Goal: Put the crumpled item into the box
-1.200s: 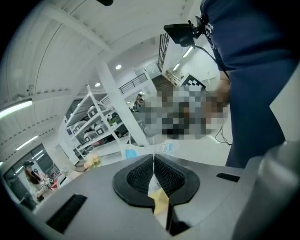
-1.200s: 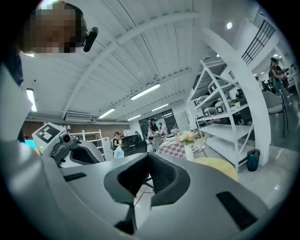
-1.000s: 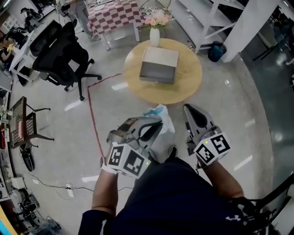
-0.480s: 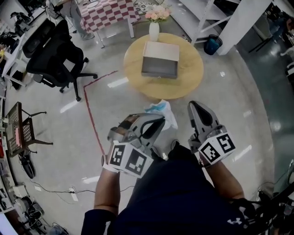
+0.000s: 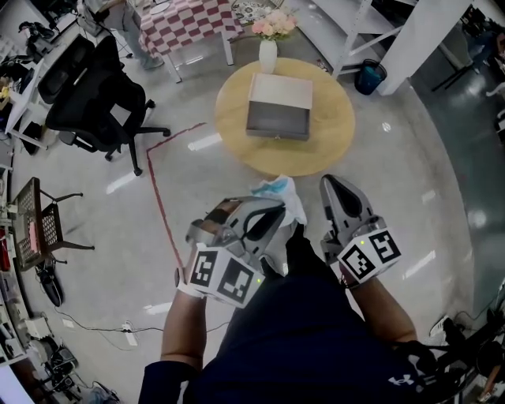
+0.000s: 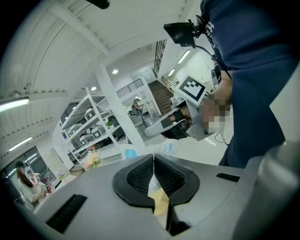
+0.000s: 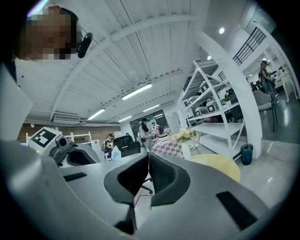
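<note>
A crumpled white and blue item [image 5: 278,192] hangs from the tip of my left gripper [image 5: 276,208], which is shut on it. In the left gripper view the jaws of the left gripper [image 6: 153,157] are closed on a thin fold of the crumpled item [image 6: 165,148], and the rest of it bunches just beyond them. My right gripper [image 5: 331,187] is level with it to the right, shut with nothing in it; its pads meet in the right gripper view [image 7: 148,155]. The open grey box [image 5: 278,107] sits on the round wooden table [image 5: 323,146] ahead of both grippers.
A white vase of flowers [image 5: 268,49] stands at the table's far edge. A black office chair [image 5: 99,99] is at the left, a checkered table [image 5: 185,20] behind it. A red tape line [image 5: 162,209] runs along the floor. White shelving and a blue bin [image 5: 369,79] stand at the right.
Both grippers keep their places and the left still holds the crumpled item. The table and box sit slightly further right in the view, and the person's leg now covers the shoe.
</note>
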`<control>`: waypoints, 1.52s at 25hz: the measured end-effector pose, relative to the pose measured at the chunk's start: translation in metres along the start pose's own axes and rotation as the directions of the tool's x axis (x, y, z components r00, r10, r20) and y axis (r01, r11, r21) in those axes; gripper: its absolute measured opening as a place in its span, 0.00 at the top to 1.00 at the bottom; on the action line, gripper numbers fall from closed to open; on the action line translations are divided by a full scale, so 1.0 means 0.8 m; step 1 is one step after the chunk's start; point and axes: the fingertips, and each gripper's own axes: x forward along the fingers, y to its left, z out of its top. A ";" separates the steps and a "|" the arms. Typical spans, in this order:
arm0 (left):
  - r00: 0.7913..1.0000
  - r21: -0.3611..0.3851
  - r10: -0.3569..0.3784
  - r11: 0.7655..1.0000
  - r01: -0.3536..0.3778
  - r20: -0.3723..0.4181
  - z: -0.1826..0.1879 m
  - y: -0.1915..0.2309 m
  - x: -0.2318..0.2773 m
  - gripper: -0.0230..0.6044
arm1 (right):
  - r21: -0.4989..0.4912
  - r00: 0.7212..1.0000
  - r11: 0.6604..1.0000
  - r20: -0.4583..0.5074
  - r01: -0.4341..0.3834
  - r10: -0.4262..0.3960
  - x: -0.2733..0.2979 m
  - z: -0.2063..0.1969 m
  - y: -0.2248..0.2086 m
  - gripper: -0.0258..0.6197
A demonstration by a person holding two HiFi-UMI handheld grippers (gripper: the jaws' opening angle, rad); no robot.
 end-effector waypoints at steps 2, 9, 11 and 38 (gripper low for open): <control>1.000 -0.003 0.002 1.000 -0.002 -0.015 -0.004 0.009 0.009 0.93 | 0.012 1.000 1.000 -0.004 -0.011 0.011 0.012 -0.001 -0.009 0.94; 0.998 -0.017 0.025 1.000 -0.026 -0.061 -0.019 0.062 0.061 0.93 | 0.033 0.998 0.998 -0.023 -0.051 0.051 0.069 0.006 -0.062 0.94; 0.998 -0.039 0.031 0.999 -0.033 -0.061 -0.018 0.080 0.078 0.93 | 0.043 0.998 0.997 -0.033 -0.057 0.059 0.083 0.010 -0.081 0.94; 0.968 -0.082 0.080 0.991 -0.102 -0.237 -0.085 0.212 0.227 0.93 | 0.001 0.985 0.987 -0.070 -0.161 0.160 0.234 0.041 -0.228 0.94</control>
